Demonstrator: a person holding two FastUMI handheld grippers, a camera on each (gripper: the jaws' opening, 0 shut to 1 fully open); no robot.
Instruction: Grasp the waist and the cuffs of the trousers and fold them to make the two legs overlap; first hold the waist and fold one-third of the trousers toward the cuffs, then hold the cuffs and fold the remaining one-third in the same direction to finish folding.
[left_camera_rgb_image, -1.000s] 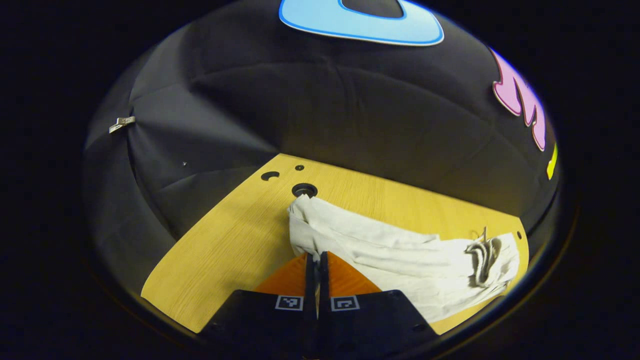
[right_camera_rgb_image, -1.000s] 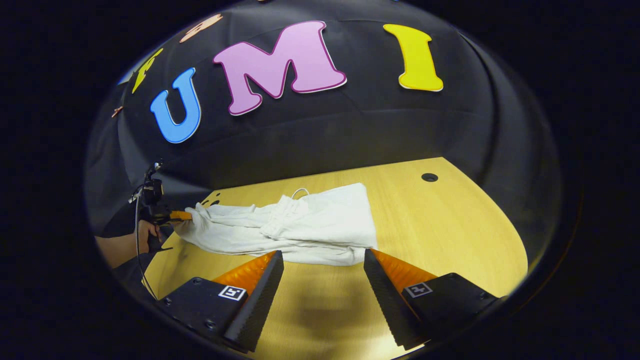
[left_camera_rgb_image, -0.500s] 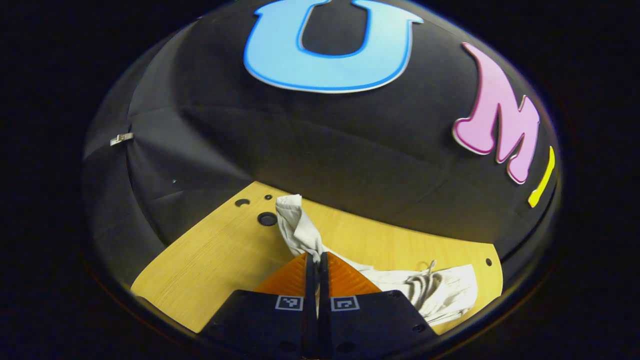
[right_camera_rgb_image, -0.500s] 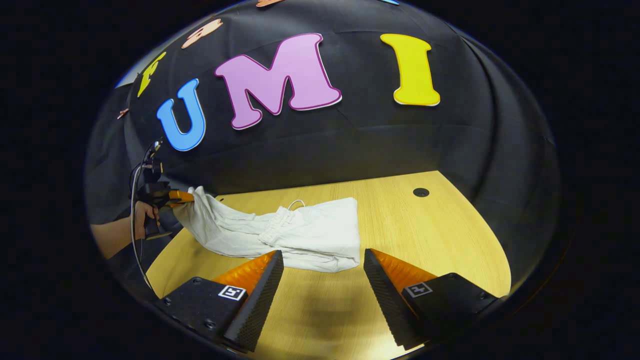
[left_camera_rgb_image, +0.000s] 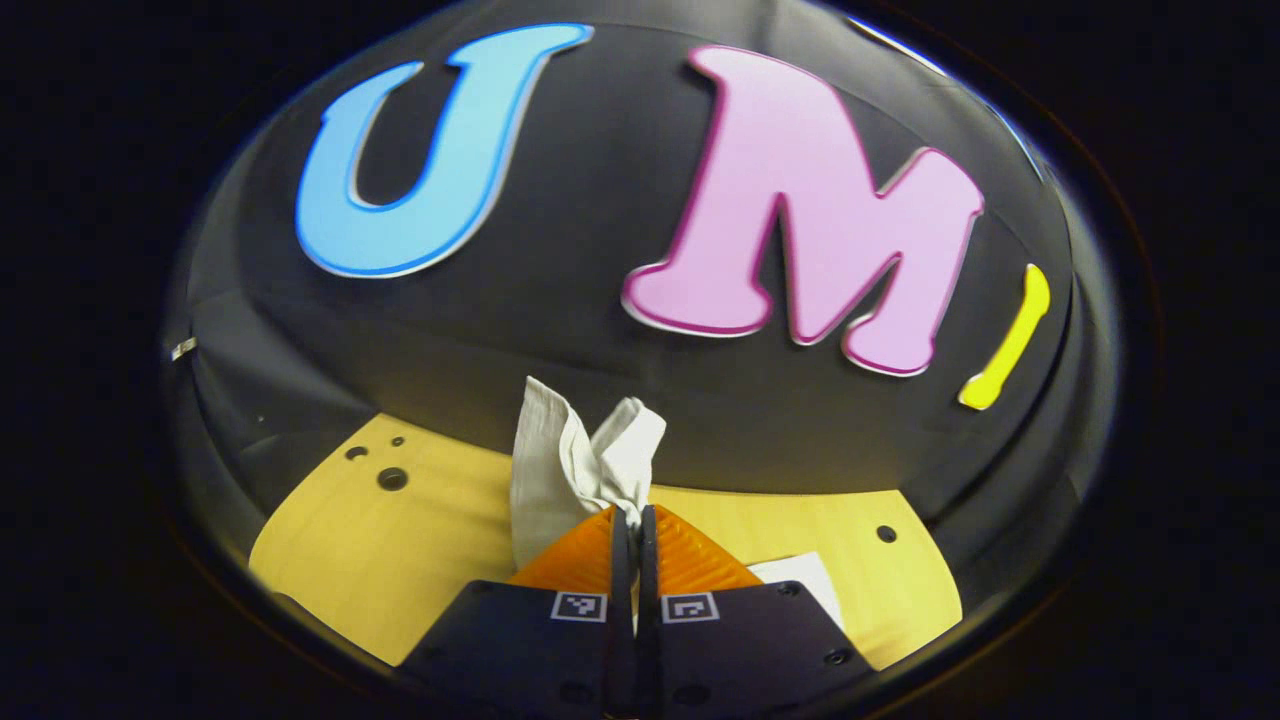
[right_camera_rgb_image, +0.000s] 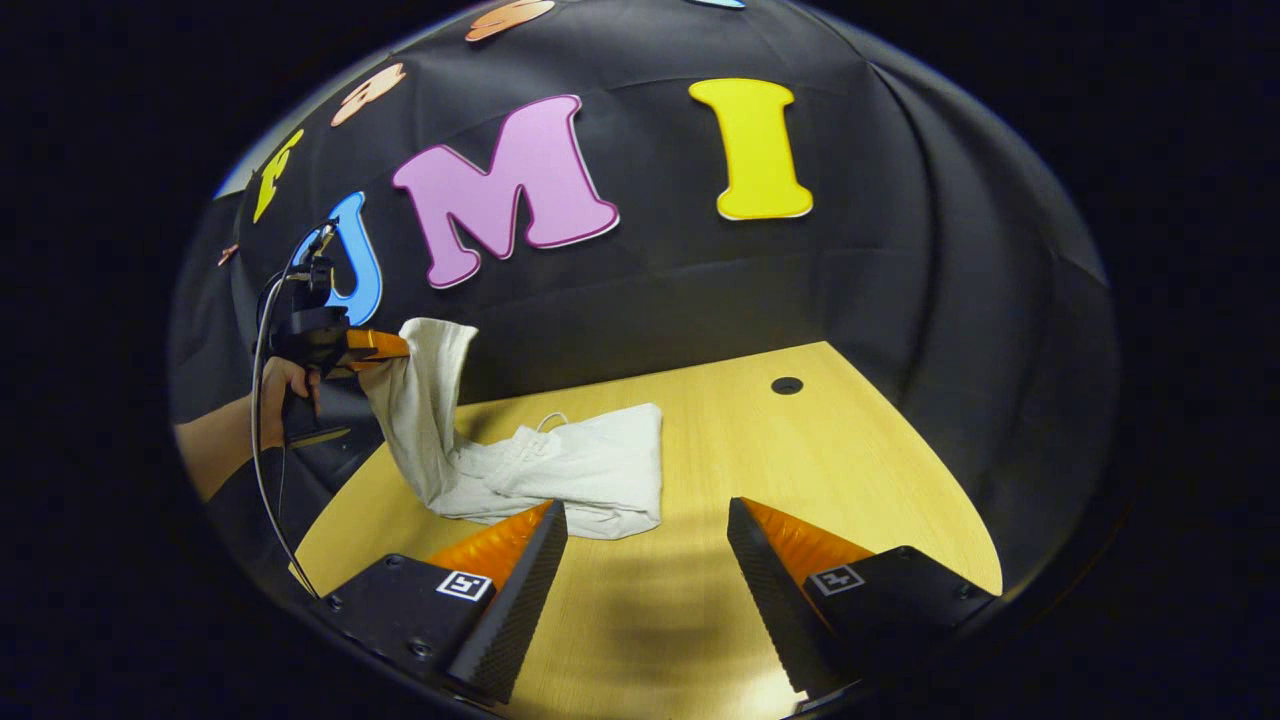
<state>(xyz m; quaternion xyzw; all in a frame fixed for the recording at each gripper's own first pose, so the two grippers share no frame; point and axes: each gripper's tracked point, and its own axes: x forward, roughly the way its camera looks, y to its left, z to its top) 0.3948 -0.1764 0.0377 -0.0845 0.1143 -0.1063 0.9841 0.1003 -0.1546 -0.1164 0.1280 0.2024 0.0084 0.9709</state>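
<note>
Right gripper view, near to far: the right gripper (right_camera_rgb_image: 647, 520) hangs low over the wooden table (right_camera_rgb_image: 800, 470), fingers spread wide w/ nothing between them. Just past its tips lie the white trousers (right_camera_rgb_image: 580, 470), folded part flat on the table, a thin drawstring loop at the far edge. From that pile one end of the cloth rises steeply up to the left gripper (right_camera_rgb_image: 375, 345), lifted well above the table. A hand (right_camera_rgb_image: 285, 385) holds that gripper's handle; a cable hangs beside it.

Left gripper view: the left gripper (left_camera_rgb_image: 633, 520) has both fingers clamped tight on the trousers (left_camera_rgb_image: 560, 470), cuff end bunched & sticking up past the tips. Beyond, table (left_camera_rgb_image: 400, 540) w/ small round holes, then black cloth wall.
</note>
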